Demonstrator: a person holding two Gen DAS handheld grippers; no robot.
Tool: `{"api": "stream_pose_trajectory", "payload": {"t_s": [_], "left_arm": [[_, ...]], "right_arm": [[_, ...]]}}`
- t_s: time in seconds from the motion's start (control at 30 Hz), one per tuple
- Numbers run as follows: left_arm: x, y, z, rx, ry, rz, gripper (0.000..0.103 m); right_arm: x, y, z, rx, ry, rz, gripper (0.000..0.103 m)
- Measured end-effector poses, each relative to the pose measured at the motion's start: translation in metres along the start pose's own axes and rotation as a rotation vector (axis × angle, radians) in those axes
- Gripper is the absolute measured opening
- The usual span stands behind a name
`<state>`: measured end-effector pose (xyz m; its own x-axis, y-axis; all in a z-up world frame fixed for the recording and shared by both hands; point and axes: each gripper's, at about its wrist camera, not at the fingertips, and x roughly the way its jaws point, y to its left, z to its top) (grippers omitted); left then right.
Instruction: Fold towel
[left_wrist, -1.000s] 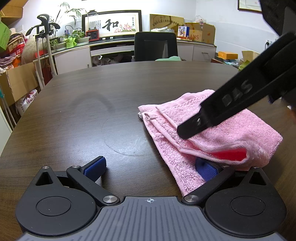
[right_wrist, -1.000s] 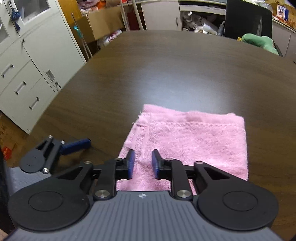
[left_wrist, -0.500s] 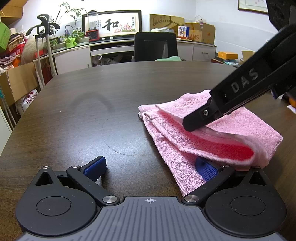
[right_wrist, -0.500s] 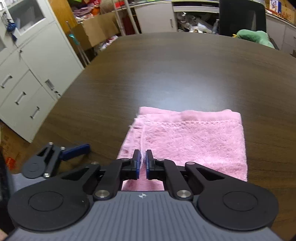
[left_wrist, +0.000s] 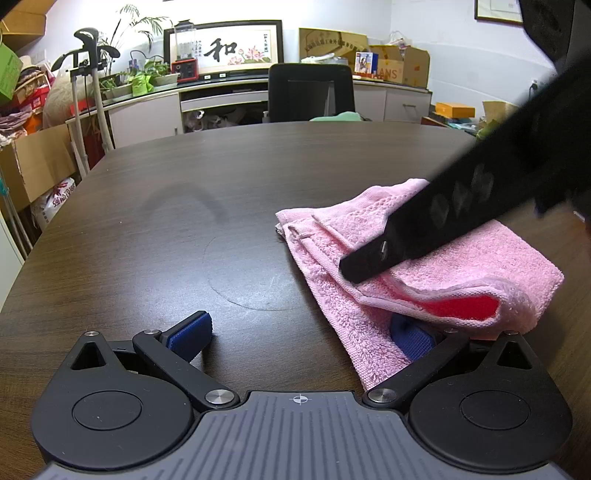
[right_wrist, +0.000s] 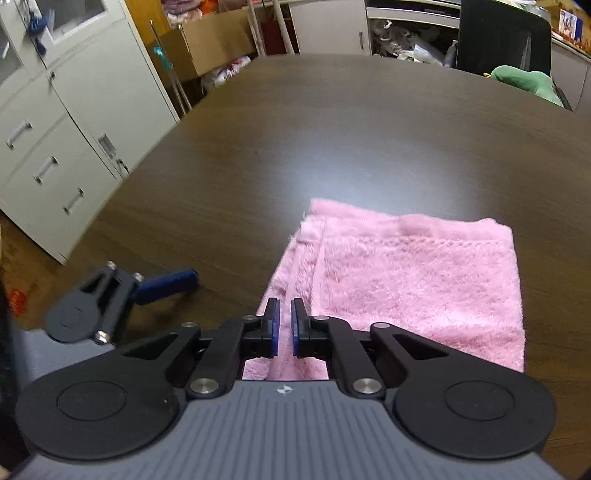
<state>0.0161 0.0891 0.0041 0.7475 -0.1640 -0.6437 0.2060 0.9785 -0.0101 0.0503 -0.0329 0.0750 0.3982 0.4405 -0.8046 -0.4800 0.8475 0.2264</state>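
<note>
The pink towel (right_wrist: 406, 280) lies folded on the dark wooden counter (right_wrist: 332, 140), toward its near edge, well apart from the far edge where a black chair (left_wrist: 310, 92) stands; it is a fluffy terry cloth, stacked in several layers whose hemmed edges step out along one side, with a woven band running near its far edge; its nearest fold is puffed up rather than pressed flat, showing a bright red-pink hollow between the layers in the left wrist view. The left gripper (left_wrist: 299, 338) is spread wide; one blue pad (left_wrist: 190, 334) sits over bare counter, the other pad (left_wrist: 413, 338) is tucked beneath the raised fold, clamping nothing. The right gripper (right_wrist: 284, 326) reaches down over the towel's near corner; its jaws stand close together and are opening, with a narrow gap between the pads and only the cloth surface visible below them, not pinched.
</note>
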Motion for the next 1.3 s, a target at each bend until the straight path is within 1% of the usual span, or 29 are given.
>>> {"api": "stream_pose_trajectory", "payload": {"t_s": [0.1, 0.17, 0.23, 0.37, 0.4, 0.43, 0.47, 0.5, 0.53, 0.63, 0.73, 0.77, 0.93, 1.0, 1.3], "left_arm": [[0.000, 0.000, 0.000, 0.000, 0.000, 0.000, 0.103], [0.000, 0.000, 0.000, 0.000, 0.000, 0.000, 0.103], [0.000, 0.000, 0.000, 0.000, 0.000, 0.000, 0.103], [0.000, -0.001, 0.000, 0.000, 0.000, 0.000, 0.103], [0.000, -0.001, 0.000, 0.000, 0.000, 0.000, 0.103], [0.000, -0.001, 0.000, 0.000, 0.000, 0.000, 0.103], [0.000, -0.001, 0.000, 0.000, 0.000, 0.000, 0.103], [0.000, -0.001, 0.000, 0.000, 0.000, 0.000, 0.103], [0.000, -0.001, 0.000, 0.000, 0.000, 0.000, 0.103], [0.000, -0.001, 0.000, 0.000, 0.000, 0.001, 0.103], [-0.001, -0.001, 0.000, 0.000, 0.000, 0.001, 0.103], [-0.001, -0.001, 0.000, -0.001, 0.000, 0.001, 0.103], [-0.001, -0.001, -0.001, -0.001, 0.000, 0.001, 0.103], [-0.001, -0.001, -0.001, -0.001, 0.000, 0.001, 0.103], [-0.001, -0.001, -0.001, -0.001, 0.000, 0.001, 0.103]], "right_arm": [[-0.001, -0.005, 0.001, 0.013, 0.006, -0.025, 0.024], [-0.001, -0.007, 0.000, 0.023, 0.004, -0.035, 0.024], [-0.001, -0.008, -0.001, 0.025, 0.007, -0.020, 0.024], [0.007, -0.002, -0.001, -0.023, 0.039, -0.054, 0.024], [0.009, -0.001, -0.002, -0.031, 0.044, -0.062, 0.020], [0.013, 0.001, -0.003, -0.043, 0.049, -0.084, 0.014], [0.014, 0.003, -0.003, -0.054, 0.045, -0.103, 0.012], [0.013, 0.003, -0.004, -0.062, 0.036, -0.111, 0.005], [0.012, 0.004, -0.005, -0.069, 0.027, -0.117, 0.003], [0.007, 0.005, -0.006, -0.078, 0.010, -0.112, 0.002], [-0.003, 0.007, -0.005, -0.043, -0.006, -0.016, 0.002], [-0.003, 0.008, -0.004, -0.039, -0.007, -0.003, 0.002], [0.013, 0.008, -0.006, -0.038, 0.026, -0.034, 0.002], [0.017, 0.006, -0.007, -0.026, 0.030, -0.033, 0.003], [0.011, 0.014, -0.008, -0.040, 0.031, -0.066, 0.008]]}}
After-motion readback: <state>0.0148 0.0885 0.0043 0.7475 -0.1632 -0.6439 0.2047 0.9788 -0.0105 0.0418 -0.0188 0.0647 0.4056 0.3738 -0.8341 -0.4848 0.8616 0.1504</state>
